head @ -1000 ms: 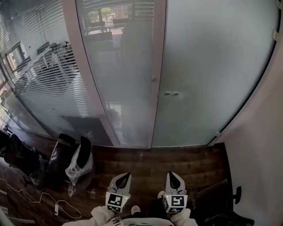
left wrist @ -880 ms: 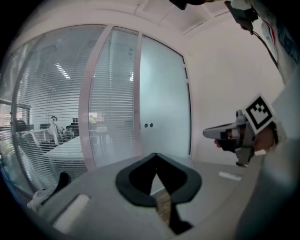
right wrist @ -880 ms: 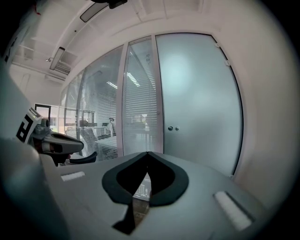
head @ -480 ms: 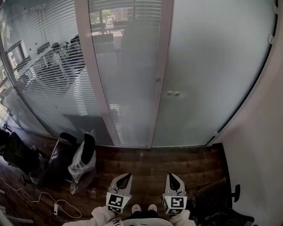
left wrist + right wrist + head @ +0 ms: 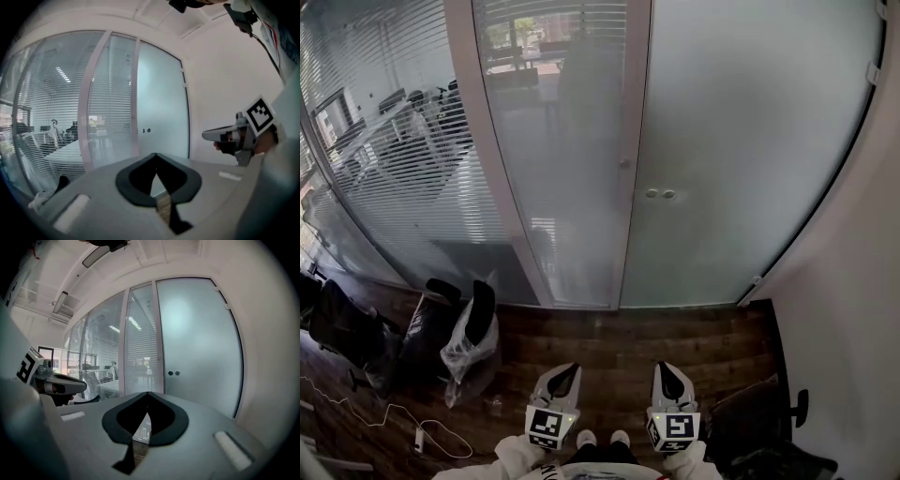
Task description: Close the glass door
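Glass door point(image 5: 750, 141), frosted pale grey.

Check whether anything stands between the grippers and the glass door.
Nothing visible does. Only bare wood floor lies between the left gripper, the right gripper and the frosted glass door. The black chairs and a plastic bag stand off to the left, by the slatted glass wall.

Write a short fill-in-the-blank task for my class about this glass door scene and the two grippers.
The left gripper and right gripper both have their jaws ____, holding nothing. The frosted glass door bears ____ small round fittings. The floor in front of it is made of dark ____.
Missing words: shut; two; wood.
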`<move>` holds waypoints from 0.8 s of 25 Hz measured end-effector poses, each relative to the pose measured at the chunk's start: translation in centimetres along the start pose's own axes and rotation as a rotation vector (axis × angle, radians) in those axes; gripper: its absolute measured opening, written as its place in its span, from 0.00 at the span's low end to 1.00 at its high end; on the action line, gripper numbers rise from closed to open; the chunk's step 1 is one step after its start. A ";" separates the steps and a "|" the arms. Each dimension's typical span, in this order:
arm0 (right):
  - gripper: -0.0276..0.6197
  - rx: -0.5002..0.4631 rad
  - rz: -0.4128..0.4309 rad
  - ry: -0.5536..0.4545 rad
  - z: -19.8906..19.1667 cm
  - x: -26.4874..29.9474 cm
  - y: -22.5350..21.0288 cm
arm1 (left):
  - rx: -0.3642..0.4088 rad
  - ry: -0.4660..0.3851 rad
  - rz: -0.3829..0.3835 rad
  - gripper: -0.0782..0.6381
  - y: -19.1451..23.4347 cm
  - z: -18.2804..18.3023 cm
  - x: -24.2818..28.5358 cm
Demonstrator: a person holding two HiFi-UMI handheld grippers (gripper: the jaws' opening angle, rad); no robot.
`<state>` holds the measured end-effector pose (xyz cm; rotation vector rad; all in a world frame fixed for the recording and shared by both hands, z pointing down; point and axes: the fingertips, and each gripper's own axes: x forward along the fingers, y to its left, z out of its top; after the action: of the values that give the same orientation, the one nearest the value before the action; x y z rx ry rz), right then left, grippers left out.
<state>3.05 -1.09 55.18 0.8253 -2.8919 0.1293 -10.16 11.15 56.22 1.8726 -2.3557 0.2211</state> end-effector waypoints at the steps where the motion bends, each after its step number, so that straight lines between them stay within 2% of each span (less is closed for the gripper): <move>1: 0.05 0.006 0.004 -0.007 0.2 -0.1 -0.1 | 0.000 -0.001 0.002 0.11 -0.2 0.1 0.1; 4: 0.05 0.003 0.020 -0.010 0.2 -0.4 -0.4 | -0.002 -0.003 0.004 0.11 -0.7 0.3 0.3; 10: 0.05 -0.066 0.054 0.002 0.0 -0.2 0.2 | 0.004 0.001 0.012 0.11 -0.9 0.3 0.5; 20: 0.05 -0.057 0.060 0.002 -0.2 0.2 -0.2 | 0.002 0.008 0.016 0.11 -1.0 0.1 1.3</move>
<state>3.05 -1.35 55.36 0.7293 -2.9049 0.0539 -9.44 9.68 56.40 1.8504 -2.3665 0.2321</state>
